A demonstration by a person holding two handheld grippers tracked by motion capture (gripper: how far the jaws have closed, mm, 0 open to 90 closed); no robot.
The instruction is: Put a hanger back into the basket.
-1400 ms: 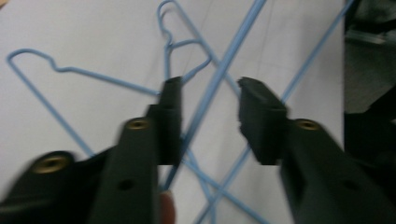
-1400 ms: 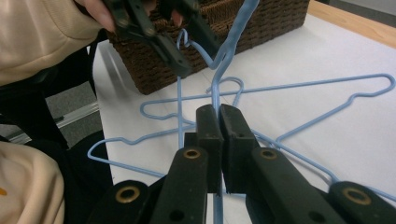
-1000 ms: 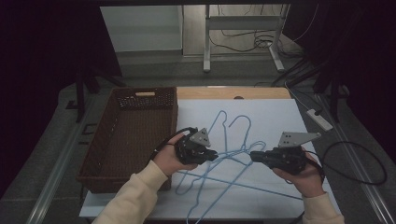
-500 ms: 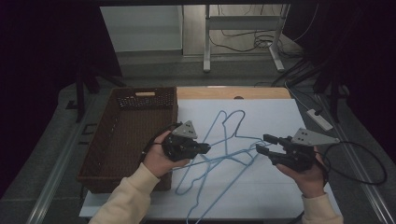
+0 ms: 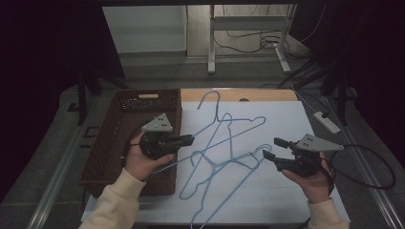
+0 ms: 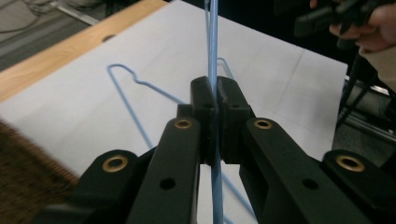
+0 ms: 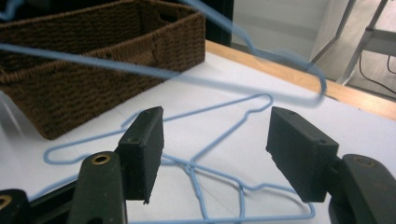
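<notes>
Several blue wire hangers (image 5: pixel 224 157) lie tangled on the white table top (image 5: pixel 286 119). My left gripper (image 5: pixel 190 140) hovers beside the basket, shut on the wire of one hanger (image 5: pixel 224 131), which is raised and tilted, hook toward the far side. The left gripper view has the jaws (image 6: pixel 215 93) pinched on that wire (image 6: pixel 213 37). At the right my right gripper (image 5: pixel 273 148) is open, just right of the pile and touching nothing. Between its open jaws (image 7: pixel 217 140) I see flat hangers (image 7: pixel 219 177), and the raised hanger (image 7: pixel 140 70) passes blurred above.
A brown wicker basket (image 5: pixel 110 129) stands at the table's left, against my left hand. A white power strip (image 5: pixel 327 121) lies off the right edge. A black cable (image 5: pixel 372 162) loops from the right gripper. A wooden strip (image 5: pixel 239 94) marks the far edge.
My left gripper has moved left toward the basket, lifting its hanger out of the pile. The right gripper has drawn back a little to the right.
</notes>
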